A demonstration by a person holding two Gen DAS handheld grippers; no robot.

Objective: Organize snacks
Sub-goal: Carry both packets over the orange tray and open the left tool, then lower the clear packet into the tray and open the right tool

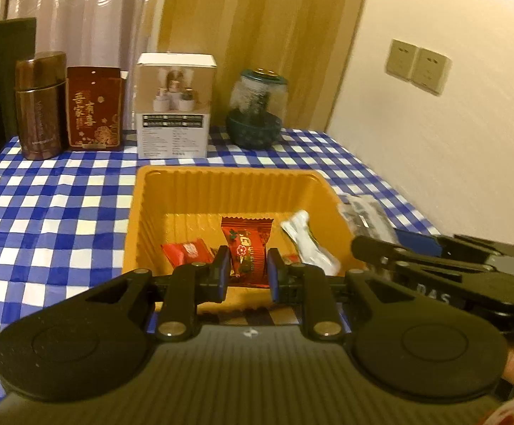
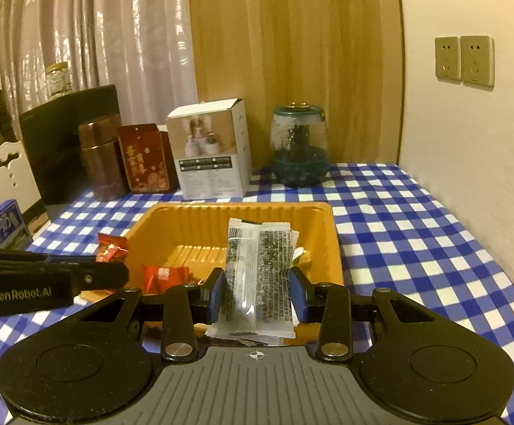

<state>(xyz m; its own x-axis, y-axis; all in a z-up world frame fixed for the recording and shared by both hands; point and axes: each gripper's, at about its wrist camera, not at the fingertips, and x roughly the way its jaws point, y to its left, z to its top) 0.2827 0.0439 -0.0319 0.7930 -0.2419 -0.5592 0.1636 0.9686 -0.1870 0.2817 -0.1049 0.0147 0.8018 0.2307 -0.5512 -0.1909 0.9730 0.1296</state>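
Gripping snacks — left gripper (image 1: 248, 272) red wrapper (image 1: 247, 253), lettering unclear.

Both wrist cameras sit low and close behind their tools, facing the curtained back wall across the worktop (image 1: 62, 191); both share the tray (image 1: 228, 184) (image 2: 242, 212) and each other's tool.

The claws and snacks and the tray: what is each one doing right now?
Left claw: shut on red snack packet.
Right claw: shut on clear snack packet.
Orange tray: upright, holding snacks.
White packet: lying in tray.
Glass jar: lid on.
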